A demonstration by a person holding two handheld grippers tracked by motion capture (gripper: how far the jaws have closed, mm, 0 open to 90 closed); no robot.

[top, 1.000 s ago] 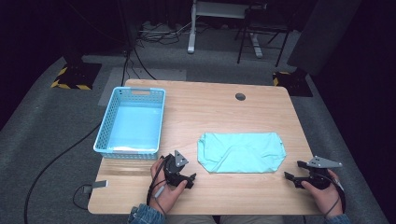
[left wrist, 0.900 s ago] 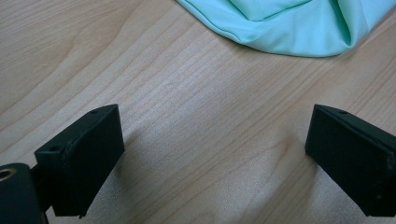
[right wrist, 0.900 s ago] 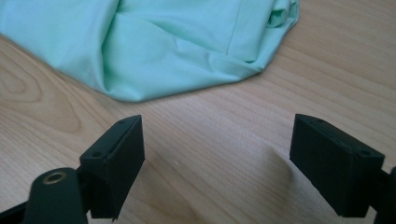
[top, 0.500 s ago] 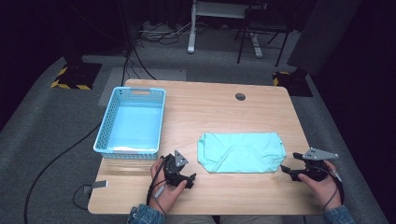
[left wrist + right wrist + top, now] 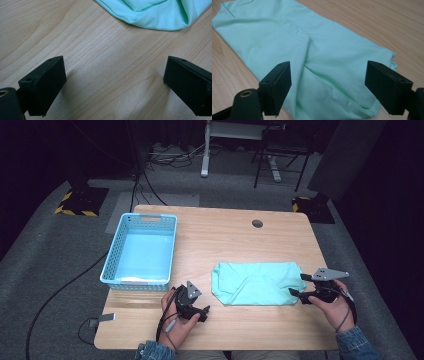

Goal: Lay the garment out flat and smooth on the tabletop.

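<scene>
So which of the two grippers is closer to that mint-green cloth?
Right. The right gripper is at the cloth, at its right end; the left gripper rests on bare wood off its near-left corner.

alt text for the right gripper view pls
A folded mint-green cloth lies on a light wooden table, seen between the right gripper's two black jaws, which stand wide apart above its near end with nothing pressed between them.

No text, label, brand, number or sign can be read on anything here: not on the folded mint-green cloth [image 5: 256, 283], the light-blue perforated plastic basket [image 5: 141, 251], or the pale wooden surface [image 5: 225, 237].
</scene>
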